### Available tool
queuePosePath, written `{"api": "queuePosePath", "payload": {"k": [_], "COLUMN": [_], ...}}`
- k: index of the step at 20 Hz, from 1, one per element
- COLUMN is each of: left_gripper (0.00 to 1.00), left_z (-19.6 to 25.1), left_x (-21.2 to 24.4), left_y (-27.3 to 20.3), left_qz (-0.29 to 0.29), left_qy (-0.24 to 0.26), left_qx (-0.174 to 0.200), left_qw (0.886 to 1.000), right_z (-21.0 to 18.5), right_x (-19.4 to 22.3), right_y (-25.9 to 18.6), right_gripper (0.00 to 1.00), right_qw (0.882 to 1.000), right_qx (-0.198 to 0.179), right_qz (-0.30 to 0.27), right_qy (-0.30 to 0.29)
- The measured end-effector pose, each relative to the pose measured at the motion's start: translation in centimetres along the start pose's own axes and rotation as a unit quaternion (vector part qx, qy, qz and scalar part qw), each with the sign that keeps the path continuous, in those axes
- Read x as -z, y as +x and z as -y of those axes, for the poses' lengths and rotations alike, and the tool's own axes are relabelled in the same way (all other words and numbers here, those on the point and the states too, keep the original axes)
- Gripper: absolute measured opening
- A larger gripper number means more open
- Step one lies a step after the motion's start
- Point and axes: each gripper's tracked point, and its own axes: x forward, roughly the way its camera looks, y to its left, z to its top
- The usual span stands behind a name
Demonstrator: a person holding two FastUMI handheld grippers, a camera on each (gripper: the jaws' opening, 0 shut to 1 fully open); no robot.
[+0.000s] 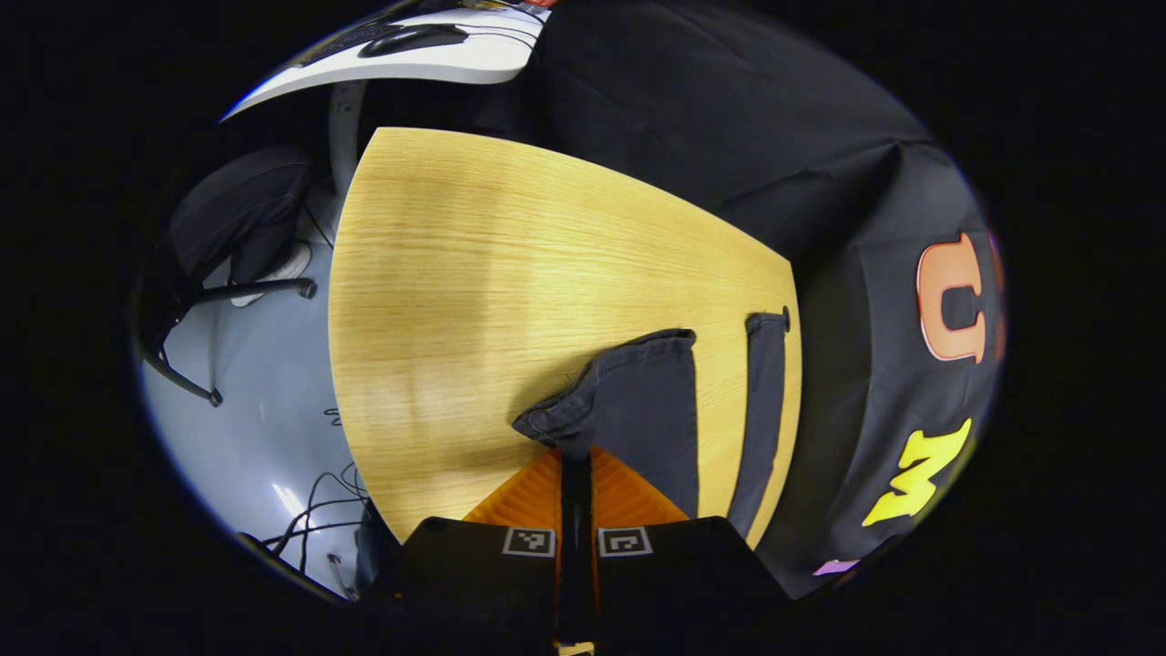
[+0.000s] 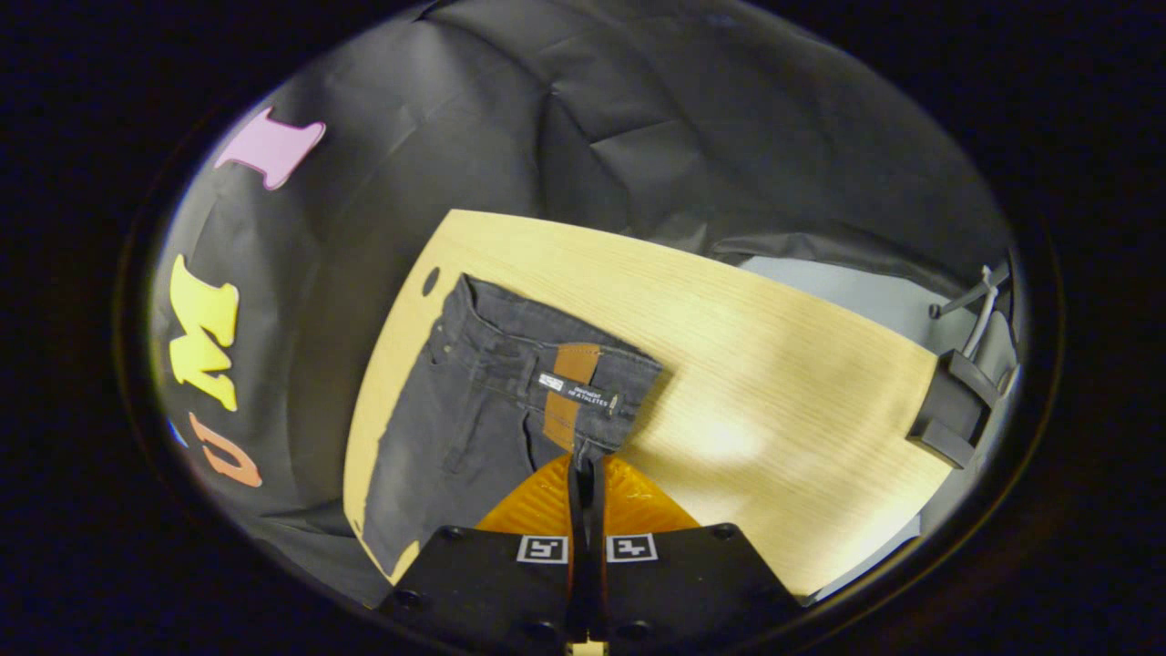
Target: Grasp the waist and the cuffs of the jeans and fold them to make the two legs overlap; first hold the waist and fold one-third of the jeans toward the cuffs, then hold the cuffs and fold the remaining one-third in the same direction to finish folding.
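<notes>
In the left gripper view, the left gripper [image 1: 574,456] sits at 6 o'clock with its two fingers drawn together on a bunched fold of the jeans [image 1: 638,410]. The dark cloth rises out of the pinch and spreads toward 1 o'clock over the table [image 1: 474,273]. That piece looks like a cuff end, with its hem running across the top. A second dark strip, the other leg [image 1: 763,410], lies just beside it toward 3 o'clock, along the table's edge, with a sliver of bare wood between the two. Off the table at 9 o'clock there is a chair [image 1: 237,228] on a pale floor [image 1: 246,401], with cables [image 1: 319,510] at 7 o'clock.

In the right gripper view, the right gripper [image 2: 586,469] is likewise at 6 o'clock, its fingers closed with hardly any gap, nipping the edge of the jeans at the waist [image 2: 556,364]. The waistband runs from 10 o'clock down toward the centre, with a brown patch [image 2: 569,387] and a small label showing on its inside. The rest of the garment lies flat on the table toward 8 o'clock, near the table's edge. The wide wooden stretch toward 3 o'clock carries a soft glare.
</notes>
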Motion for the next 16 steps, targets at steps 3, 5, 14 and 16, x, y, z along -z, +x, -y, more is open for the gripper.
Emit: {"api": "queuePosePath", "payload": {"k": [3, 5, 14, 16], "left_gripper": [0.04, 0.03, 0.03, 0.03], "left_z": [2.6, 5.2, 18.0, 20.2], "left_x": [-0.5, -0.9, -2.7, -3.4], "left_y": [-0.8, -1.4, 0.2, 1.7], "left_qz": [0.002, 0.001, -0.007, -0.002], "left_qy": [0.004, 0.004, 0.025, 0.031], "left_qx": [0.017, 0.033, 0.076, 0.072], "left_qw": [1.0, 0.999, 0.997, 0.997], "right_z": [-3.0, -5.0, -14.7, -16.5], "right_x": [-0.8, -1.5, -4.2, -5.3], "right_y": [-1.1, -1.5, -1.0, -0.2], "right_gripper": [0.0, 0.04, 0.01, 0.01], "right_qw": [0.999, 0.998, 0.99, 0.989], "right_qx": [-0.035, -0.059, -0.135, -0.149], "right_qz": [-0.002, 0.002, 0.014, 0.018], "right_qy": [0.014, 0.015, -0.021, -0.013]}}
